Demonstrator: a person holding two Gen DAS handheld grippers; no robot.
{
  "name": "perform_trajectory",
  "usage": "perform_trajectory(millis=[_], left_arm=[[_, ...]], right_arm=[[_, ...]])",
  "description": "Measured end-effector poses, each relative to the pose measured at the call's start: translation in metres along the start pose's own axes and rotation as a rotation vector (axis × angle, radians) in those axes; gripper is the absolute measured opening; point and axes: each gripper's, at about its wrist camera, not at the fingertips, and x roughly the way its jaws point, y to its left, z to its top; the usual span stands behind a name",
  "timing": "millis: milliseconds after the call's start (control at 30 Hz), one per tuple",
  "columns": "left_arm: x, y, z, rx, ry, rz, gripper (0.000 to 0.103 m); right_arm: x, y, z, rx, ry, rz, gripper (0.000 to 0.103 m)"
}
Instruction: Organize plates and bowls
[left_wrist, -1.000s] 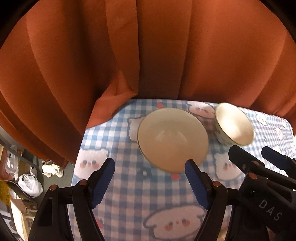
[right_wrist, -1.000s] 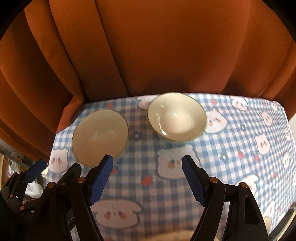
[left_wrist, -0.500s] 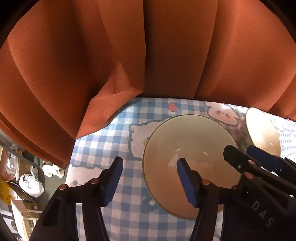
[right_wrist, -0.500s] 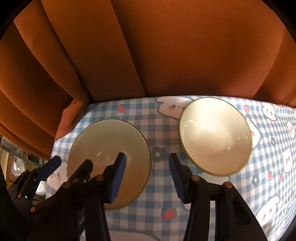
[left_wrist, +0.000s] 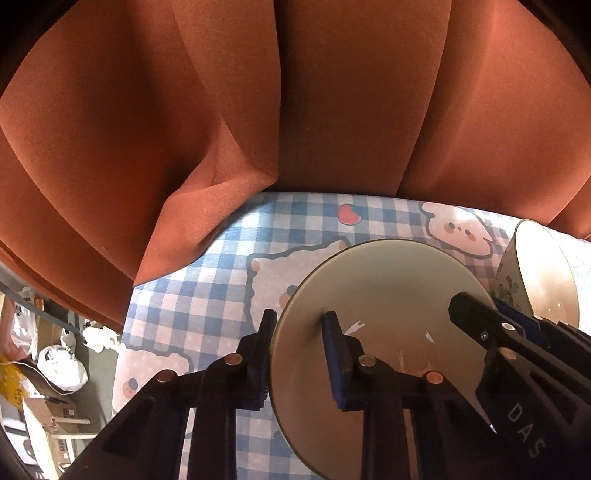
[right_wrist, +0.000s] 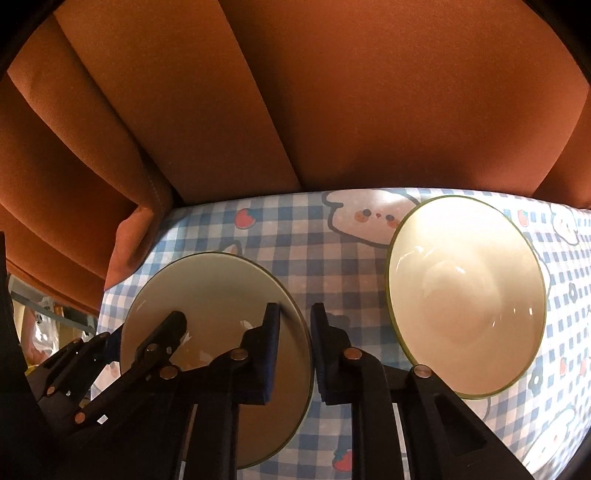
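A shallow cream plate (left_wrist: 388, 288) with a thin green rim lies on the blue checked tablecloth (left_wrist: 207, 295). My left gripper (left_wrist: 299, 347) straddles the plate's left rim, one finger outside and one on the inner face, jaws closing onto it. My right gripper (right_wrist: 295, 332) closes the same way on the plate's (right_wrist: 210, 288) right rim. Each gripper also shows in the other's view: the right gripper (left_wrist: 491, 314) and the left gripper (right_wrist: 144, 332). A deeper cream bowl (right_wrist: 465, 295) stands just right of the plate, apart from it and from both grippers.
An orange curtain (left_wrist: 295, 110) hangs right behind the table's far edge and drapes over its back left corner. The table's left edge runs close to the plate; below it bags and boxes (left_wrist: 55, 362) lie on the floor. The cloth continues to the right of the bowl (left_wrist: 543, 280).
Both grippers moved down and forward from above the cloth to the plate. Their wide jaws narrowed onto its opposite rims. Plate and bowl stayed in place.
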Motion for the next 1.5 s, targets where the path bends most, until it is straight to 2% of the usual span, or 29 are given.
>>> perform_trajectory(millis=[267,633,1000,1500], left_arm=[[-0.006,-0.001,-0.004,0.01,0.011,0.009,0.023],[-0.041,-0.003,-0.019,0.011,-0.014,-0.014,0.023],[-0.098,-0.018,-0.041,0.05,-0.073,-0.068,0.023],[-0.163,-0.052,-0.089,0.099,-0.131,-0.091,0.023]], right_arm=[[-0.005,0.005,-0.002,-0.017,0.008,-0.016,0.021],[-0.035,0.003,-0.017,-0.018,-0.009,-0.034,0.021],[-0.101,-0.006,-0.047,0.008,-0.068,-0.077,0.021],[-0.173,-0.03,-0.096,0.036,-0.13,-0.103,0.021]])
